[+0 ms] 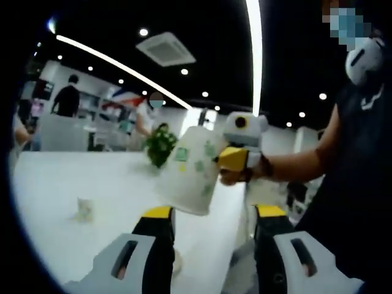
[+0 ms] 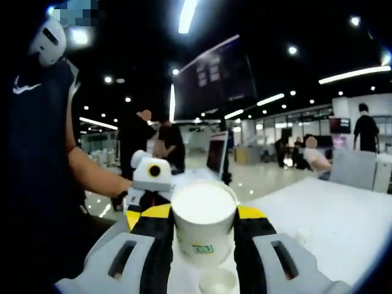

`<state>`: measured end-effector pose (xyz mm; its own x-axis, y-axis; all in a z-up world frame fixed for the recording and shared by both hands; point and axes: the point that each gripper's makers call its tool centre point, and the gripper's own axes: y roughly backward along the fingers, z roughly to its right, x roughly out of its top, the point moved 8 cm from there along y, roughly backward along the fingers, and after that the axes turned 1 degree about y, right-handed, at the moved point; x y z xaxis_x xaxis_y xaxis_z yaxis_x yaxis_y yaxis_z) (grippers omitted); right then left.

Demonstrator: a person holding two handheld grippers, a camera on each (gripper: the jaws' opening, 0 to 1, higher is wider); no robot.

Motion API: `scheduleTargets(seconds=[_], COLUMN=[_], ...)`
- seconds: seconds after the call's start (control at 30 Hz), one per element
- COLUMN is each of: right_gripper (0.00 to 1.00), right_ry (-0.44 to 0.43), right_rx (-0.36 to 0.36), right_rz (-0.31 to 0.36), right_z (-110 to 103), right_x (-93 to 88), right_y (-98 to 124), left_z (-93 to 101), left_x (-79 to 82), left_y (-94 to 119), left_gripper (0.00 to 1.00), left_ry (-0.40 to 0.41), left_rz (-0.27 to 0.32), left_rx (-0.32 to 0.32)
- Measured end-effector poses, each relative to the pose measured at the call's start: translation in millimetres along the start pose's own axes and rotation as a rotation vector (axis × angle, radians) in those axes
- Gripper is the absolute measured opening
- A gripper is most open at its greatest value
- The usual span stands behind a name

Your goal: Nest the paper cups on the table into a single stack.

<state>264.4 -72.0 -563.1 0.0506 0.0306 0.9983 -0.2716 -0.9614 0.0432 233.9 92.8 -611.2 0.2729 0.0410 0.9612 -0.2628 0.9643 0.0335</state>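
Observation:
A white paper cup (image 1: 187, 171) with green marks hangs tilted above the table edge, mouth toward me in the right gripper view (image 2: 203, 223). My right gripper (image 2: 203, 214) is shut on it, a yellow-tipped jaw on each side of the cup's wall. It enters the left gripper view from the right (image 1: 233, 158), held by a person's hand. My left gripper (image 1: 214, 211) stands open just below and in front of the cup, with nothing between its jaws. The rim of another cup (image 2: 217, 282) shows low between the right jaws.
The white table (image 1: 73, 177) stretches left and back. A small pale object (image 1: 84, 209) lies on it, and a green plant (image 1: 160, 146) stands behind the cup. The person holding the grippers (image 1: 355, 184) is on the right. Other people stand far off.

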Motion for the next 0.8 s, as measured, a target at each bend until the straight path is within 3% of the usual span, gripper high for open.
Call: scheduleTargets(seconds=[0.2, 0.33, 0.5, 0.63, 0.7, 0.8], right_gripper=[0.35, 0.35, 0.35, 0.35, 0.35, 0.34], right_ry=[-0.022, -0.031, -0.032, -0.027, -0.026, -0.020], right_rx=[0.047, 0.061, 0.102, 0.098, 0.106, 0.118], right_rz=[-0.017, -0.011, -0.020, -0.028, -0.033, -0.040], right_z=[-5, -6, -12, -11, -12, -14], right_x=[-2.4, -2.8, -5.8, -9.9, -10.2, -8.9], right_y=[8, 10, 8, 9, 9, 8], left_z=[-5.7, -4.8, -2.9, -3.0, 1.0, 4.9], left_x=[6.9, 16.2, 23.6, 28.4, 32.0, 42.0], left_y=[8, 11, 13, 14, 15, 16], left_gripper=[0.30, 0.26, 0.12, 0.07, 0.04, 0.01], left_ry=[0.009, -0.005, 0.013, 0.035, 0.066, 0.032], left_rz=[0.005, 0.019, 0.008, -0.007, -0.050, -0.073], left_rx=[-0.009, -0.049, -0.102, -0.125, -0.170, -0.213])
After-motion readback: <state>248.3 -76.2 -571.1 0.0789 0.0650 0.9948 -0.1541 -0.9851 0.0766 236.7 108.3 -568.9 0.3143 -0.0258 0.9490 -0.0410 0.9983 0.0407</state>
